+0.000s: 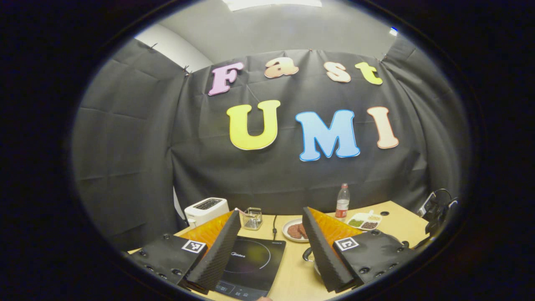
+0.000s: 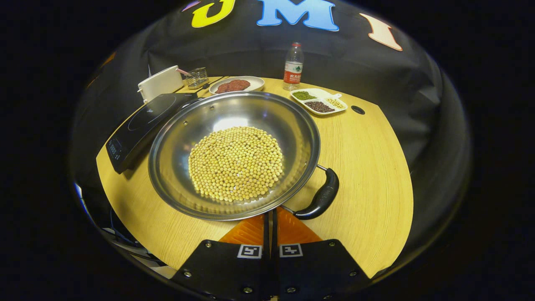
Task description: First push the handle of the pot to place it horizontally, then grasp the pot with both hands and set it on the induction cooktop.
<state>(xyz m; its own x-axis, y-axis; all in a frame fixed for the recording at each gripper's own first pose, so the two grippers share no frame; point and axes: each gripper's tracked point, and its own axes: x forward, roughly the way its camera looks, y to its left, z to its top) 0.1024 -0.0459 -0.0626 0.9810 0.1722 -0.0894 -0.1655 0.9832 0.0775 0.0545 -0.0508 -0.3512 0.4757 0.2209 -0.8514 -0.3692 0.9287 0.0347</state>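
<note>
In the left gripper view, the left gripper [image 1: 271, 234] is held above the near edge of a light wooden table [image 1: 397, 217], its two fingers spread wide with nothing between them. Under the gap lies the black induction cooktop [image 1: 255, 261], flat on the wood. Just right of it, a curved piece of the pot's rim and a handle [image 1: 308, 254] peeks out beside the right-hand finger. Along the back edge stand a white toaster [image 1: 206, 210], a small wire basket [image 1: 252, 218], a plate of brown patties [image 1: 295, 230], a clear plastic bottle [image 1: 342, 201] and a white divided dish of beans [image 1: 364, 220]. Black cloth walls the booth behind, with a pale ceiling above.

In the right gripper view, the right gripper [image 2: 271, 217] has its fingers closed together, tips right at the near rim of the steel pot [image 2: 292, 125]; whether they pinch the rim I cannot tell. The pot sits on the table [image 2: 376, 167] just right of the cooktop [image 2: 142, 125] and holds a round bed of soybeans [image 2: 236, 163]. Its black handle [image 2: 322, 196] lies at the near right of the rim.
</note>
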